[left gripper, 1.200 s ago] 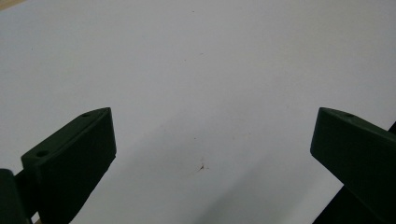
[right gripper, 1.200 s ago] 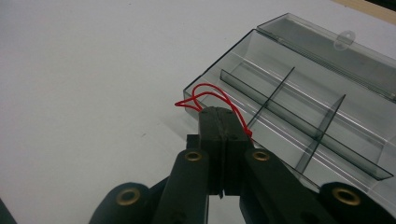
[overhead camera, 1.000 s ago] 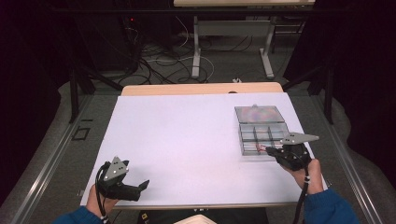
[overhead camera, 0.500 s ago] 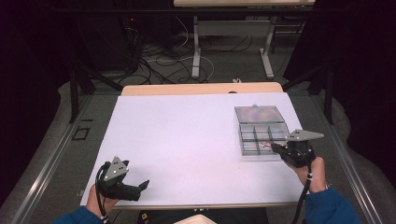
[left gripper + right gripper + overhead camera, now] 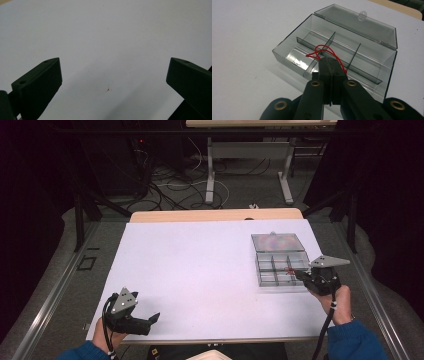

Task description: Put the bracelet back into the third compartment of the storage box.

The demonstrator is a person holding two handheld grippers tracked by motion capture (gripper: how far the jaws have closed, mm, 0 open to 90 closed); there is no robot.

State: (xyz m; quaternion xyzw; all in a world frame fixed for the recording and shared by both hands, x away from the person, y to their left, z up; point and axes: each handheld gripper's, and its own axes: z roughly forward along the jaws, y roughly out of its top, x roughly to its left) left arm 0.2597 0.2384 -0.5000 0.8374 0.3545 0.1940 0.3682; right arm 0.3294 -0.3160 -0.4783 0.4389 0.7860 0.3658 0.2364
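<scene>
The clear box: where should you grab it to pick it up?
Probably by the bare front wall of the clear box, coming from above with one jaw inside the empty corner compartment and one outside. The wall is thin and upright. The hinged lid stands open at the back, and the right tool holds a red string over the middle.

1. The white counter [image 5: 200, 270] is brightly lit from above; the surroundings are dark.
2. Soft shadows fall under the left tongs [image 5: 110, 75].
3. The clear box [image 5: 352, 37] shows faint glare; the nearest tong parts are blurred.
</scene>
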